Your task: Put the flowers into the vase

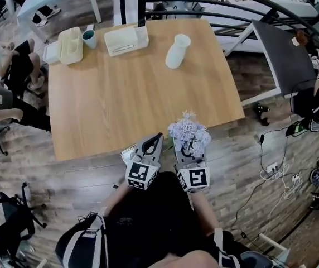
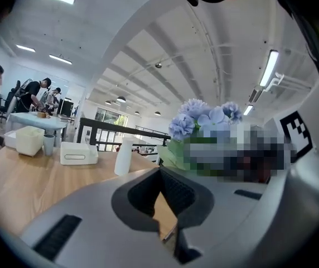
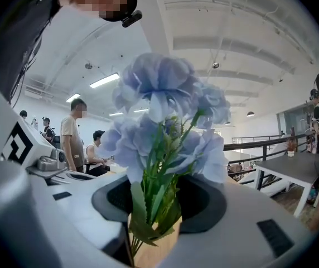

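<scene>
right tool [image 1: 189, 147] is clenched on the flowers [image 1: 188, 132], stems pinched between its jaws, and the pale blue blooms stand upright above it. in the right gripper view the flowers [image 3: 162, 108] fill the middle of the frame, with green leaves and stems running down into the gap of the right tool [image 3: 151, 228]. the bunch sits over the near edge of the tabletop [image 1: 115, 105], right in front of the person.

left tool [image 1: 151, 144] is just beside it, on the left, also at the near edge. in the left gripper view its jaws are drawn together at the tips with nothing in them, only a thin wedge of wood showing through the left tool [image 2: 168, 228].

the white vase [image 1: 177, 51] stands at the far side of the tabletop, towards the right, well apart from the flowers and with no flowers in it. from the left gripper view the vase [image 2: 124, 156] stands upright.

along the far edge sit a white tray [image 1: 126, 39], a teal cup [image 1: 89, 38] and a cream bin [image 1: 70, 44], all to the left of the vase.
</scene>
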A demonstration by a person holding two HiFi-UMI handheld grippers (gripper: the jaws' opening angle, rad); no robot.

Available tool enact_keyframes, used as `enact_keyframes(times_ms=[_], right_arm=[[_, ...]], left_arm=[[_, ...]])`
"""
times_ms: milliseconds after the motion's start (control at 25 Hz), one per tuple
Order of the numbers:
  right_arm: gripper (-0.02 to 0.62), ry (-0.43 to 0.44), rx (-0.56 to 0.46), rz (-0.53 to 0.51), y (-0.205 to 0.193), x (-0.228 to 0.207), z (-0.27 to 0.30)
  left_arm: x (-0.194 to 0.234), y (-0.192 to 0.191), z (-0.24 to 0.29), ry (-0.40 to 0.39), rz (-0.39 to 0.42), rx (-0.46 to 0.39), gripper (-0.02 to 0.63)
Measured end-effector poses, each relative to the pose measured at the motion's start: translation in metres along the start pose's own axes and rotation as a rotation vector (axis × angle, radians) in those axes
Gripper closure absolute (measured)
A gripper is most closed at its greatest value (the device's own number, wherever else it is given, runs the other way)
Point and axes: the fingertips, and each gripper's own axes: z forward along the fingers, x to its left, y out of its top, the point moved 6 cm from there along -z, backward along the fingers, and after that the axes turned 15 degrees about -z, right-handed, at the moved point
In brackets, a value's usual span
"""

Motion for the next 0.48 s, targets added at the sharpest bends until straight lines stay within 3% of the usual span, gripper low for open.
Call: enact_keyframes(times_ms=[240, 480], right_arm=[[0.405, 0.028, 0.024, 0.031, -0.01, -0.035, 0.023], [0.405, 0.142, -0.001, 0.021, -0.015, -0.082, 0.054]], left_arm=[[0.005, 0.01, 0.026, 0.066, 0.01, -0.015, 0.58], [-0.002, 0.009, 0.052, 0.174, -0.039, -0.053, 0.58]])
